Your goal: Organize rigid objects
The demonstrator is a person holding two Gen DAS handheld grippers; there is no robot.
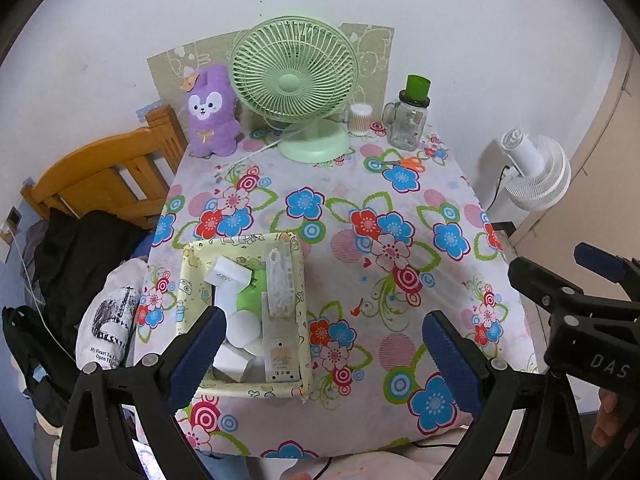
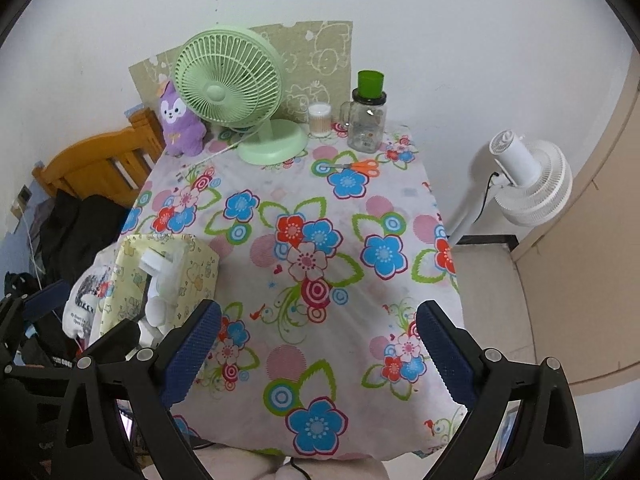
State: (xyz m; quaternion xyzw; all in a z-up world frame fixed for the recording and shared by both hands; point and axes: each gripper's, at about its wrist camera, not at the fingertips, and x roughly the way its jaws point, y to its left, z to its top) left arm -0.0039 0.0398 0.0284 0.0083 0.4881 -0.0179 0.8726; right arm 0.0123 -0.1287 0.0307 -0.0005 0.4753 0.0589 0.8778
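1. Two grippers hover over the near edge of the floral-clothed desk (image 2: pixel 328 344); the left gripper (image 1: pixel 324 356) and the right gripper (image 2: pixel 318 344) both stand with blue-padded jaws spread wide and nothing between them.
2. Largest of the task's things, the pale yellow fabric basket with cartoon print (image 1: pixel 188 280) sits at the desk's near-left corner. Its walls look soft, so I would lift it from underneath or by both sides, not one rim.
3. Inside it, the white plastic charger block (image 1: pixel 228 274) reads "45W"; it looks light, stiff and smooth, best pinched across its flat faces.
4. Beside that, the clear plastic box of white clips (image 1: pixel 280 280) likely slips and may crack if squeezed hard.
5. Orange-handled scissors (image 2: pixel 360 167) lie near the far-right corner, stiff; take the handles.
6. Writing elsewhere: "DAS" on the right gripper's body.
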